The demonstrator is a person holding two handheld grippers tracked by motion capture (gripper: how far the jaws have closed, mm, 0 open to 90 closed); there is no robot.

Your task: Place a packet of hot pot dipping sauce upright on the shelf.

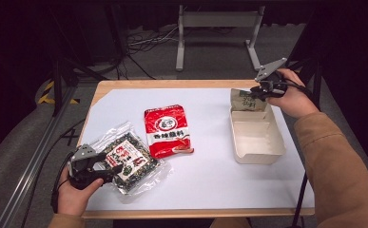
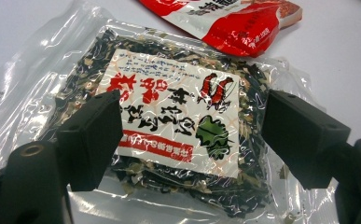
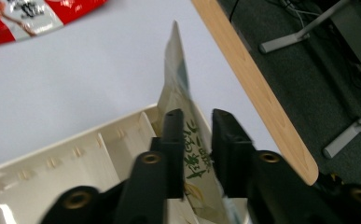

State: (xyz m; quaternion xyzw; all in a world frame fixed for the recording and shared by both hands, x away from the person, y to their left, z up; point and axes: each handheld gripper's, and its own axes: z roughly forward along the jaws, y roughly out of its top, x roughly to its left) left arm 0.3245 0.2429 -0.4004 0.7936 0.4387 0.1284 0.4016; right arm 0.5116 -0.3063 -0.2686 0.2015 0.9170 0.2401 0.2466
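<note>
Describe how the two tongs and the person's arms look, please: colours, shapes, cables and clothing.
Both tongs, left and right, are black, each with two blocky rectangular jaws on rounded arms with brass-coloured screw holes. Each carries a grey three-cornered plate on top, and a thin black cable trails from each. The person wears brown sleeves, seen on both forearms.

At the near left the left gripper (image 1: 109,170) rests over a clear seaweed packet (image 1: 130,161); a red packet (image 1: 168,131) lies just right of it. At the far right the right gripper (image 1: 256,93) holds a beige pouch (image 1: 246,100) upright at the far end of a cream tray (image 1: 256,151)
</note>
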